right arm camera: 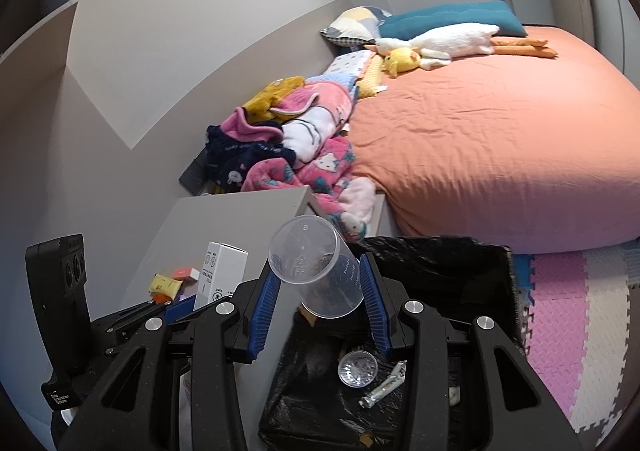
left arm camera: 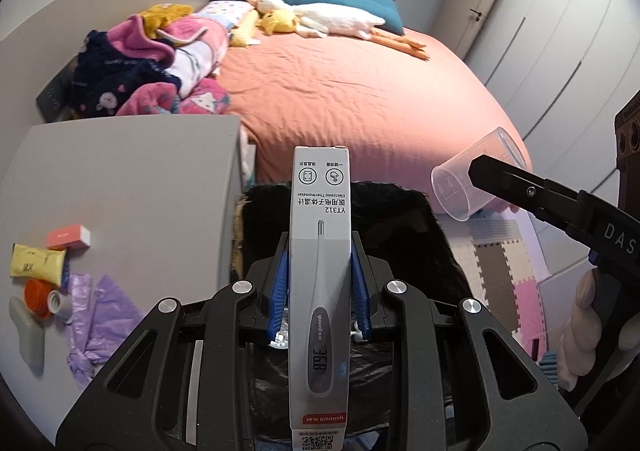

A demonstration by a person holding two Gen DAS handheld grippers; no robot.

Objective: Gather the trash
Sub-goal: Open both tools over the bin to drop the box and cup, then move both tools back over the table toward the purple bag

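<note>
My left gripper (left arm camera: 320, 263) is shut on a white thermometer box (left arm camera: 320, 251) and holds it upright above the black-lined trash bin (left arm camera: 412, 235). My right gripper (right arm camera: 320, 283) is shut on a clear plastic measuring cup (right arm camera: 316, 271), tilted, over the same bin (right arm camera: 472, 271). The cup also shows in the left wrist view (left arm camera: 476, 179), and the box in the right wrist view (right arm camera: 220, 275). Inside the bin lie a small clear lid (right arm camera: 357, 368) and a crumpled tube (right arm camera: 384, 387).
A grey nightstand (left arm camera: 140, 179) left of the bin carries a pink box (left arm camera: 68, 237), a yellow packet (left arm camera: 38, 265), an orange cap (left arm camera: 38, 297) and a purple bag (left arm camera: 100, 323). An orange bed (left arm camera: 360, 91) with clothes and plush toys is behind. Foam mats (right arm camera: 568, 315) cover the floor.
</note>
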